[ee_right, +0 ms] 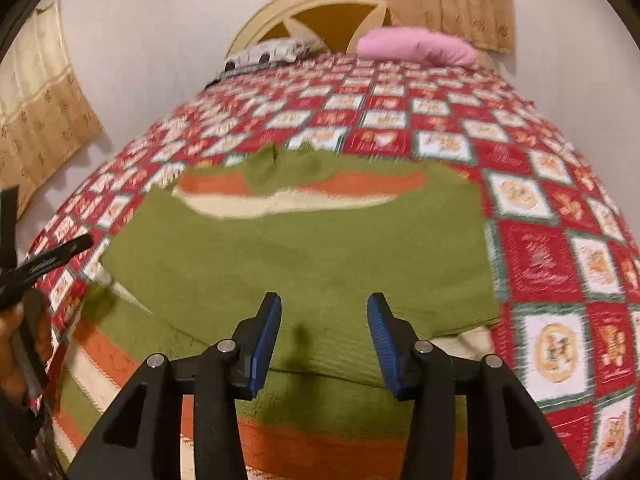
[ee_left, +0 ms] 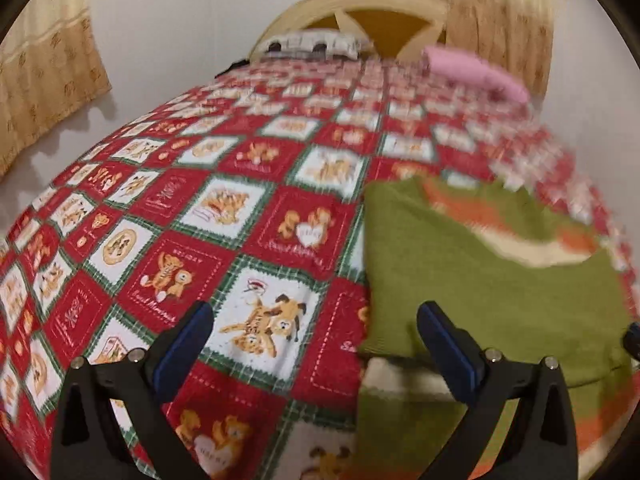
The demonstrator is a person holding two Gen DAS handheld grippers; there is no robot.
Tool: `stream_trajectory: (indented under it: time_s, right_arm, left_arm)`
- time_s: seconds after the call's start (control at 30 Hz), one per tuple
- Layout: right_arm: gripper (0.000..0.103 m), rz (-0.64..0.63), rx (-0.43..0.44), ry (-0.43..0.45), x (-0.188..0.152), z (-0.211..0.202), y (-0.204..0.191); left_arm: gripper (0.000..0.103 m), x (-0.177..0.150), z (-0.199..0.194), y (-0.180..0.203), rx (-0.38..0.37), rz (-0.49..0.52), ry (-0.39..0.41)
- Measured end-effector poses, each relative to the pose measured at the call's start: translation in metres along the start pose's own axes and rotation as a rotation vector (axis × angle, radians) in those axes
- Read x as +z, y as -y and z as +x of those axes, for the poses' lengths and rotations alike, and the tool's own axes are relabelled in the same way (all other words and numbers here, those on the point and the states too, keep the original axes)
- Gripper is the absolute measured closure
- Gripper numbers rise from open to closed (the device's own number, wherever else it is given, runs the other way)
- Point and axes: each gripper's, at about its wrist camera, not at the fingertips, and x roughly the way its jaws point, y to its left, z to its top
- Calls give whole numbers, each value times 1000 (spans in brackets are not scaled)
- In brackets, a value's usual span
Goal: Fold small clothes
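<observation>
Lying folded under both released claws, left (ee_left: pixel 316 320) and right (ee_right: pixel 324 312), green sweater (ee_right: pixel 304 256); quilt (ee_left: pixel 200 208) lettering blurred.

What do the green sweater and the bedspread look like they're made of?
The sweater looks like a soft matte knit, perhaps wool or acrylic: fine ribbing shows near the gripper, and the orange and cream stripes have fuzzy edges. The bedspread looks like printed woven cotton or a blend, flat and matte with a bear-patterned check; blur leaves the weave unclear.
</observation>
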Motion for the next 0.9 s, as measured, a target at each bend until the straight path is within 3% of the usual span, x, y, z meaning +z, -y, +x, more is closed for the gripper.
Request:
stream_trajectory:
  time_s: [0.07, 0.23, 0.43, 0.6, 0.73, 0.9]
  right_arm:
    - [57, 13, -21, -46, -9, 11, 2]
    - [57, -4, -34, -50, -32, 15, 7]
    - [55, -29, -94, -14, -39, 19, 0]
    - [52, 7, -51, -17, -36, 19, 8]
    - [46, -19, -59, -39, -33, 22, 1]
    - [45, -22, -67, -36, -34, 19, -1]
  left_arm:
    - [0, -6, 14, 1, 56, 25, -31]
    - [0, -20, 25, -19, -64, -39, -66]
    - [0, -25, 19, -15, -51, -37, -39]
    - [0, -27, 12, -8, -36, -13, -11]
    - [0, -26, 4, -7, -24, 6, 19]
    - [0, -31, -10, -7, -45, 9, 24]
